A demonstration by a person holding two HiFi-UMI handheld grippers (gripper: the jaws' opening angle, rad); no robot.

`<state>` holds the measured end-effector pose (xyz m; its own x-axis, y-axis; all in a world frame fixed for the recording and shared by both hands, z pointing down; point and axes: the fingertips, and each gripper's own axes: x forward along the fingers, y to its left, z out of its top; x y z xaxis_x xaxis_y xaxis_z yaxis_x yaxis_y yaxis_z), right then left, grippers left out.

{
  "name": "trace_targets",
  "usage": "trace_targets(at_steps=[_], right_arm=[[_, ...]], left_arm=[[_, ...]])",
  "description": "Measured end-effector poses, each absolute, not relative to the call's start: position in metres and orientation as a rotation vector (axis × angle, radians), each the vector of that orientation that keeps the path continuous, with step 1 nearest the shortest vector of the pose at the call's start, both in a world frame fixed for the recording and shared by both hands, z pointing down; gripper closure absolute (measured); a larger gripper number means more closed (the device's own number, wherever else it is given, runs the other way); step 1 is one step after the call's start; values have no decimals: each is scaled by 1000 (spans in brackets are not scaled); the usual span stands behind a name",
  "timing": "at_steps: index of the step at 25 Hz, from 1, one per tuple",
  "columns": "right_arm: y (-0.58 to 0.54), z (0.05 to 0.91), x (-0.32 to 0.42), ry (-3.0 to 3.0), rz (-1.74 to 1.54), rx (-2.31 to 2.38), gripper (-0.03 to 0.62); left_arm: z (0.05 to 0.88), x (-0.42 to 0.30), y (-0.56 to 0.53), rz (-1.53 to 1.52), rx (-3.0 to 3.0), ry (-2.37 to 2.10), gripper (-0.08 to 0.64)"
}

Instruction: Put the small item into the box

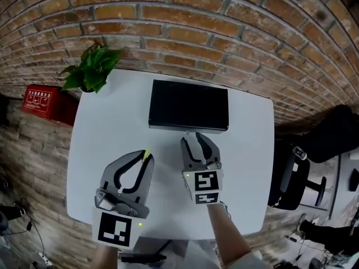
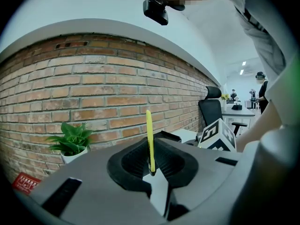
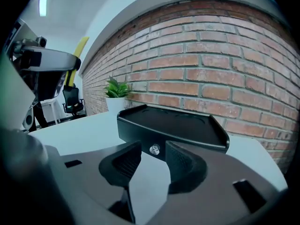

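A thin yellow strip (image 2: pixel 149 137) stands upright between the jaws of my left gripper (image 2: pixel 151 167), which is shut on it. In the head view that left gripper (image 1: pixel 145 157) hovers over the near left of the white table (image 1: pixel 112 122), and the yellow strip (image 1: pixel 146 154) pokes out at its tip. The black box (image 1: pixel 188 105) lies shut at the table's far middle. My right gripper (image 1: pixel 197 138) is at the box's front wall. In the right gripper view the right gripper (image 3: pixel 153 161) stands open, with the box's small silver knob (image 3: pixel 154 149) just ahead of the gap.
A potted plant (image 1: pixel 92 67) stands on the table's far left corner. A brick wall (image 1: pixel 224 32) runs behind the table. A red crate (image 1: pixel 39 101) sits on the floor at the left, and a black office chair (image 1: pixel 291 175) is off the table's right edge.
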<state>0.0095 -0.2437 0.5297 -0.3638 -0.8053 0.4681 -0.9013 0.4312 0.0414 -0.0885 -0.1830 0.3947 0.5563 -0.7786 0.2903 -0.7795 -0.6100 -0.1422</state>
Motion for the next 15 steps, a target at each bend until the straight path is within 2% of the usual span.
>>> trace_targets(at_steps=[7, 9, 15], right_arm=[[-258, 553, 9, -2214, 356, 1463, 449], [-261, 556, 8, -2205, 357, 1462, 492], [-260, 557, 8, -2206, 354, 1471, 500]], left_arm=[[404, -93, -186, 562, 2766, -1380, 508], [406, -94, -187, 566, 2761, -1383, 508], [408, -97, -188, 568, 2754, -1394, 508]])
